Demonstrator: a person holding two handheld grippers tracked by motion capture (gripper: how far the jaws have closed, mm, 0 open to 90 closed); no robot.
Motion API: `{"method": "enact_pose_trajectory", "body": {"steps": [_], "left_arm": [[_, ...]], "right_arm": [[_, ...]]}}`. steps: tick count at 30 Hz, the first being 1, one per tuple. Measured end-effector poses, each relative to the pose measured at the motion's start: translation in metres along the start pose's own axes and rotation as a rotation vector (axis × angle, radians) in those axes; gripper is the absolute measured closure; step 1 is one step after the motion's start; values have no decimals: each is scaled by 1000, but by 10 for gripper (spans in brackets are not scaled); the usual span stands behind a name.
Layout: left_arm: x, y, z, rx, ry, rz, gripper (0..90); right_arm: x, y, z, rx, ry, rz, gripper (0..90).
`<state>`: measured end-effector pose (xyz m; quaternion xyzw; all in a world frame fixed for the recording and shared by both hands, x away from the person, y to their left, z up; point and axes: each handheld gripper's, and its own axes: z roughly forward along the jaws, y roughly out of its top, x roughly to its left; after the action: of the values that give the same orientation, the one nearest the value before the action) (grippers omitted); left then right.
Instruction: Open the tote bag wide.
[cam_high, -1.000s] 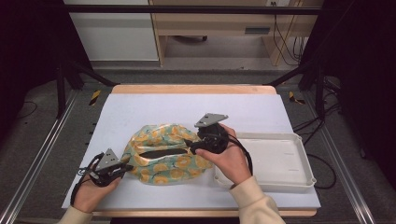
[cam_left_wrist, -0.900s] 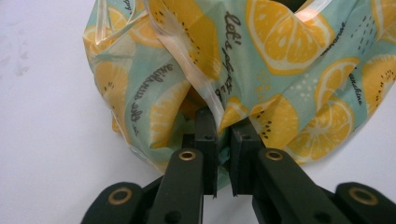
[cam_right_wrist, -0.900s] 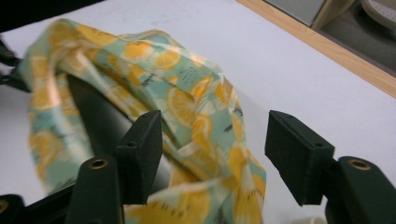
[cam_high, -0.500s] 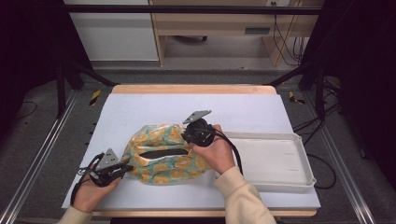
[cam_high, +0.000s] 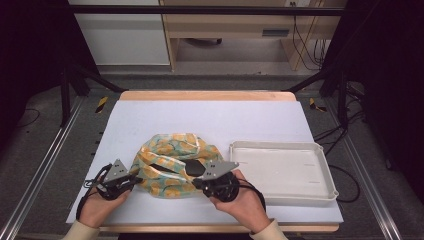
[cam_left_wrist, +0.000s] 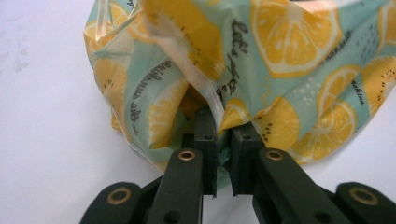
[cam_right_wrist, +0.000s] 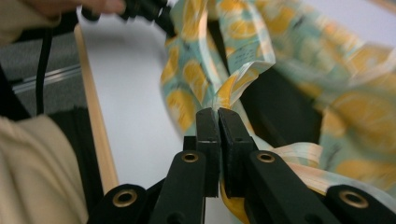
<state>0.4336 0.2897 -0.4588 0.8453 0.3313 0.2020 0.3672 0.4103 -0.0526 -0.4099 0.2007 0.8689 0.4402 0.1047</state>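
Gripping one lemon-print bag (cam_high: 172, 162) | two hand-held grippers: left hand-held gripper (cam_left_wrist: 223, 126), right hand-held gripper (cam_right_wrist: 218, 116)

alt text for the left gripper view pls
Two black jaws of the left gripper pinch a fold of a lemon-print bag, teal with yellow citrus slices and script lettering, which lies bunched on a white table surface.
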Motion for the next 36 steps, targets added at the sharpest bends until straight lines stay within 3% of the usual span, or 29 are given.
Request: {"method": "enact_pose_trajectory", "body": {"steps": [2, 3, 11, 16, 18, 20, 24, 32, 36], "left_arm": [[0, 0, 0, -1, 4, 0, 833], [1, 0, -1, -1, 8, 3, 833], [3, -1, -2, -9, 23, 2, 807], [1, 0, -9, -39, 25, -3, 664], [-1, 4, -17, -74, 25, -23, 584], [-4, 8, -22, -94, 32, -20, 499], [-7, 15, -28, -120, 25, -15, 410], [-4, 30, -51, -176, 16, -26, 338], [-5, 46, -46, -180, 6, -4, 335]], "right_arm": [[1, -5, 2, 21, -2, -3, 885], [2, -15, 5, 79, -16, -6, 891], [-6, -36, 4, 164, -79, 24, 898], [-9, -40, 6, 146, -85, 40, 897], [-8, -40, 7, 140, -79, 36, 897], [-8, -39, 7, 136, -81, 39, 896], [-7, -38, 8, 125, -75, 33, 896], [-7, -38, 12, 132, -79, 23, 894], [-6, -38, 13, 127, -76, 23, 893]]}}
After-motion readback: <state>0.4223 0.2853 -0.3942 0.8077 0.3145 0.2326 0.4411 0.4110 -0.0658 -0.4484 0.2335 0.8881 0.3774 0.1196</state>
